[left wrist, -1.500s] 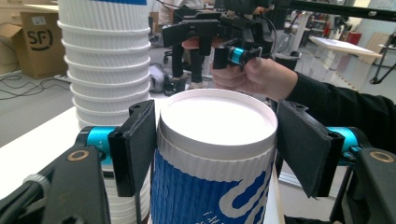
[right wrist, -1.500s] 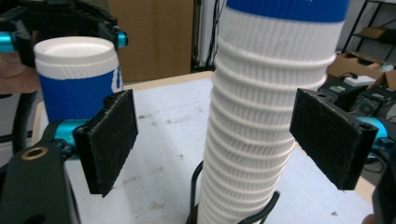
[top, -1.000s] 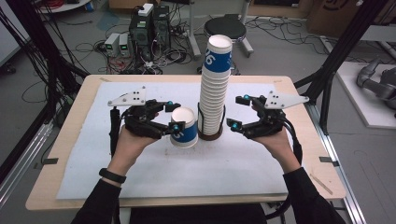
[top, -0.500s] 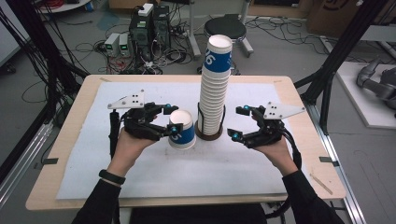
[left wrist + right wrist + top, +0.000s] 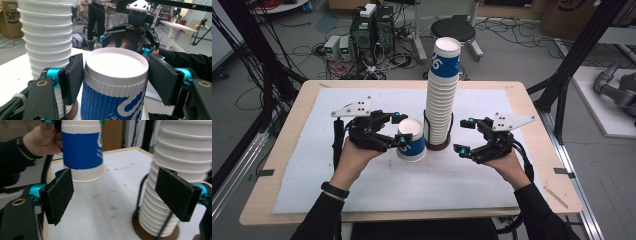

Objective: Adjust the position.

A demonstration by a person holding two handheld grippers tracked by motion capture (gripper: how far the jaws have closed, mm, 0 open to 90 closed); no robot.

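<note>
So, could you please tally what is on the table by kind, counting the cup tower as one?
Single blue-sleeved cup, held in the left gripper: 1
Cup tower: 1
Cup holder stand: 1
White mat: 1
Total: 4

I work in a lab: black frame rig (image 5: 579, 47) around my desk (image 5: 537, 107), computers (image 5: 372, 22) and tangled cables (image 5: 272, 35) on the floor, cardboard boxes (image 5: 7, 18) behind.

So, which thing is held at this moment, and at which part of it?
The left gripper holds the single cup by its upper wall, just under the rim. The right gripper is open and holds nothing.
</note>
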